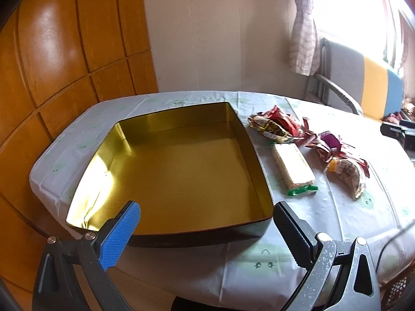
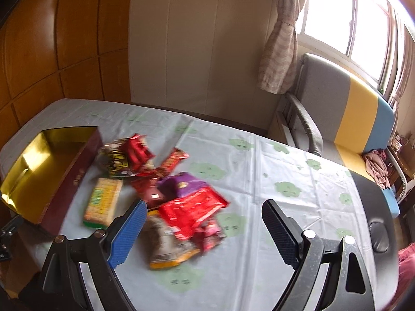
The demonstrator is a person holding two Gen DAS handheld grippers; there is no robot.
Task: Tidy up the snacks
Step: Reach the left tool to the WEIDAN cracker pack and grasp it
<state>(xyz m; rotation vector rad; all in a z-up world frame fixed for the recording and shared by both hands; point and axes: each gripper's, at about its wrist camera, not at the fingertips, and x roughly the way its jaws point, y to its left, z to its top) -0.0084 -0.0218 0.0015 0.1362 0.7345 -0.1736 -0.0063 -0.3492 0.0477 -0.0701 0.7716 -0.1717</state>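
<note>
Both tools, left (image 1: pixel 206 213) and right (image 2: pixel 205 213), are released, holding nothing. Your one tin (image 1: pixel 179 171) sits left; one cracker pack (image 1: pixel 293 167) just right, wrappers (image 2: pixel 192 207) beyond uncountable.

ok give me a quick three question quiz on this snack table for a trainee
1. True or false: the gold-lined square tin already holds snacks.
2. Which gripper is nearer the loose wrappers: the left gripper or the right gripper?
3. The pale rectangular cracker pack with green ends lies: A) inside the tin, B) on the tablecloth beside the tin, C) on the striped sofa.

Key: 1 false, the tin is empty. 2 the right gripper, open over the pile of red snack packets. 3 B.
</note>
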